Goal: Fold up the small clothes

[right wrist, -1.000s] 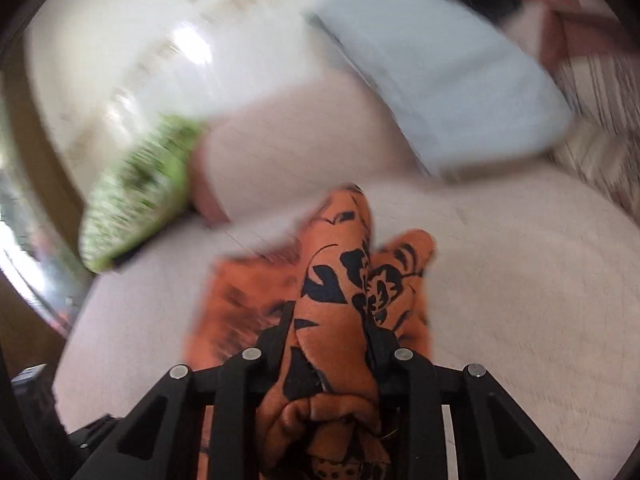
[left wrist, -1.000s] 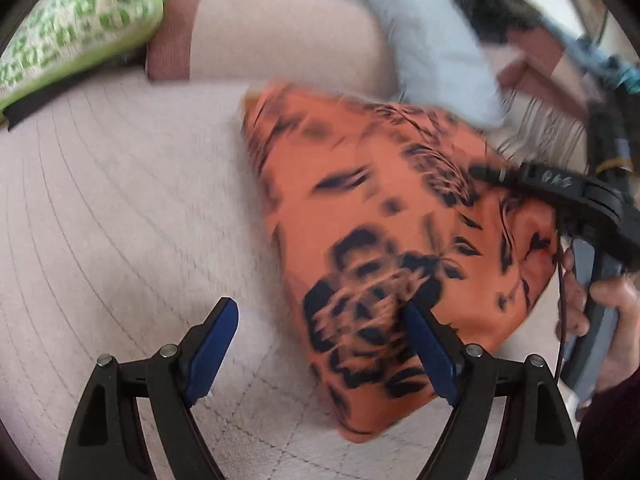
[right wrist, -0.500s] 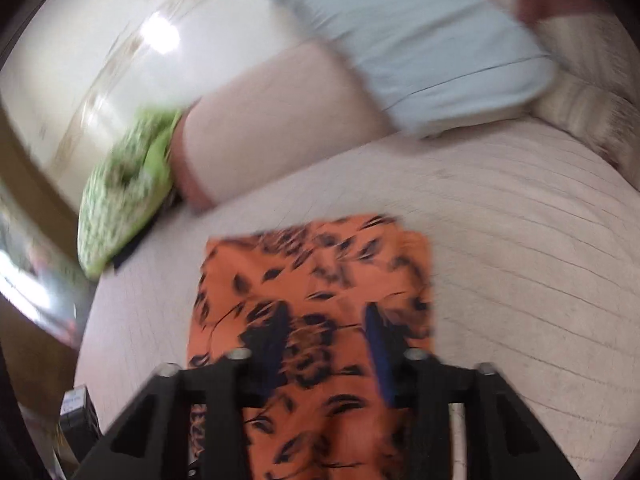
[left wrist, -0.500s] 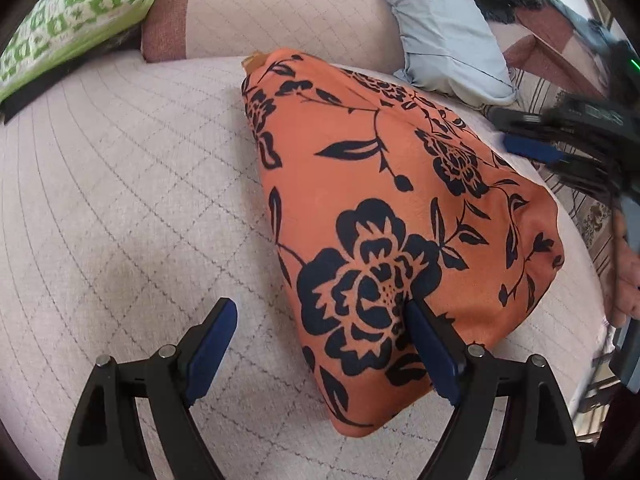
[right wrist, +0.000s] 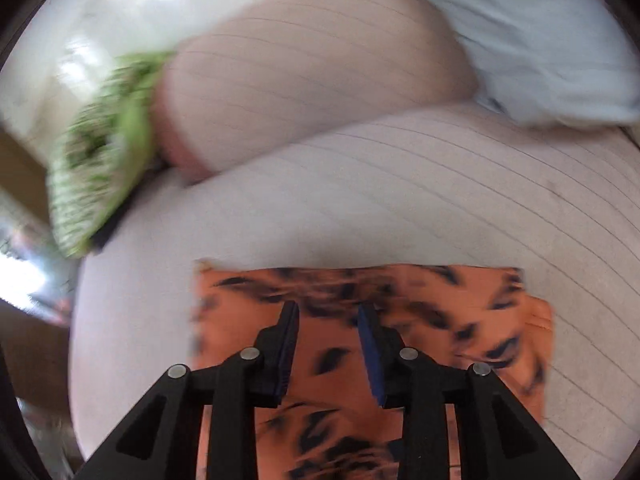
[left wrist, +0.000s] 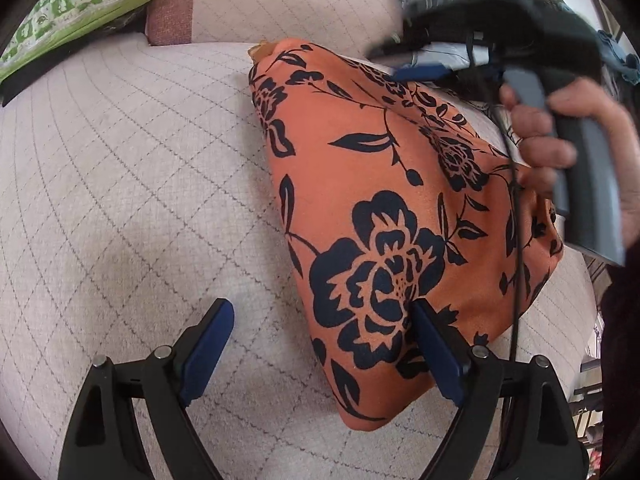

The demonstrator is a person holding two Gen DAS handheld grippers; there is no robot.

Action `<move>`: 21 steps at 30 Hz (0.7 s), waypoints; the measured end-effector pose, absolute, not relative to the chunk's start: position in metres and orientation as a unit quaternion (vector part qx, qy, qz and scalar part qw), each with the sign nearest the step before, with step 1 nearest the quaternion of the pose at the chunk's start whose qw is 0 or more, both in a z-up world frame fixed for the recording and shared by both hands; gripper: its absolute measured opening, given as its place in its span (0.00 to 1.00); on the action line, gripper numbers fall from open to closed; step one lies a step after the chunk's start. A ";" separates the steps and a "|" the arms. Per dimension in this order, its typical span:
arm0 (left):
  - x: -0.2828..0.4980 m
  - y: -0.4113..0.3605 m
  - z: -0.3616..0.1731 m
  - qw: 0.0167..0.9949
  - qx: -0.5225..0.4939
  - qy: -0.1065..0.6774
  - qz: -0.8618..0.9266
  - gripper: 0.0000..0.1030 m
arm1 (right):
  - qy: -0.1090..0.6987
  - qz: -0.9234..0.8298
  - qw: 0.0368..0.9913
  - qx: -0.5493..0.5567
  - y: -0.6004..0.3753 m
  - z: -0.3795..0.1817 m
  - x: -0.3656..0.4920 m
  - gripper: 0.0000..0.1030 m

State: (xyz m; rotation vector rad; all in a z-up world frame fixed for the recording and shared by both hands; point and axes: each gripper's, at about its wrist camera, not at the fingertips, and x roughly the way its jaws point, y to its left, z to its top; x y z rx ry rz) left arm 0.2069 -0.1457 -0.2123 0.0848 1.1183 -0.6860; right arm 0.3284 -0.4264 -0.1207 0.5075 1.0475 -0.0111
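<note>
The orange floral garment [left wrist: 384, 216] lay flat on the quilted bed cover [left wrist: 132, 200], already doubled into a compact oblong with clean edges, so I judged the main folds done and perhaps one more halving or a smoothing left. My left gripper [left wrist: 320, 354] had its jaws spread wide and held nothing; the garment's near corner sat just ahead of it, against my right-hand finger, with bare cover ahead and to the left. My right gripper [right wrist: 328, 340] hung above the garment, its jaws partly apart and nothing between them; that view was blurred, so finer creases I could not tell. Beyond the garment's far edge were a beige pillow [left wrist: 288, 0], a green patterned cushion [left wrist: 76, 12] to the far left and a pale blue pillow [right wrist: 540, 40] to the far right, all well apart from the cloth.
</note>
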 end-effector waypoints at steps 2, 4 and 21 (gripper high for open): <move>0.205 -0.145 -0.212 0.794 0.043 0.517 -0.317 0.87 | 0.517 0.040 0.816 0.256 -0.406 -0.128 0.340 0.33; 0.202 -0.143 -0.212 0.795 0.044 0.515 -0.318 0.87 | 0.550 0.050 0.798 0.242 -0.387 -0.150 0.357 0.33; 0.203 -0.138 -0.208 0.810 0.058 0.498 -0.303 0.88 | 0.509 -0.050 0.814 0.275 -0.459 -0.127 0.173 0.31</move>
